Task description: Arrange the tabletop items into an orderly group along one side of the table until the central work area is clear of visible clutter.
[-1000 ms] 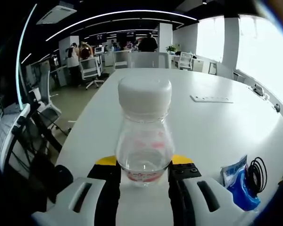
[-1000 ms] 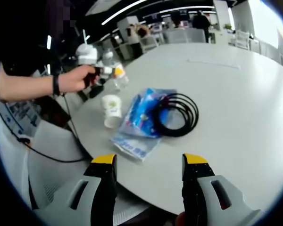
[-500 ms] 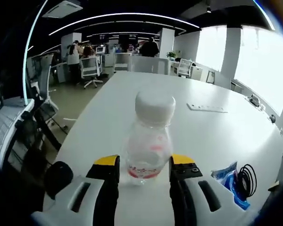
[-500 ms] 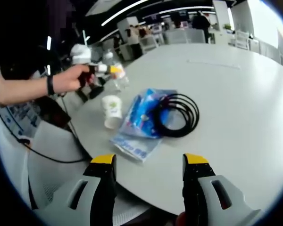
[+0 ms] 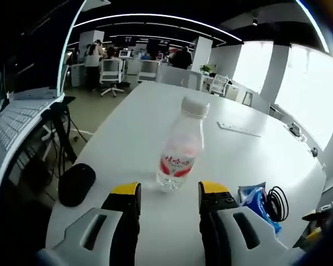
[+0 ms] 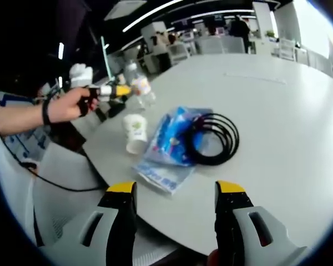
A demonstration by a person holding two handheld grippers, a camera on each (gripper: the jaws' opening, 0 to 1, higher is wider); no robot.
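Observation:
A clear plastic bottle with a white cap and red label stands upright on the white table, near its left edge. My left gripper is open just short of it, with nothing between the jaws. In the right gripper view a hand holds that left gripper beside the bottle. A paper cup, a blue packet and a black cable coil lie closer in. My right gripper hangs open off the table's near edge, apart from them.
A black mouse lies left of the bottle by the table edge. The blue packet and cable coil sit at the right. A white power strip lies farther back. Office chairs and people stand beyond the table.
The left gripper has drawn back from the bottle, which was between its jaws and now stands free ahead of them. The right gripper has barely moved.

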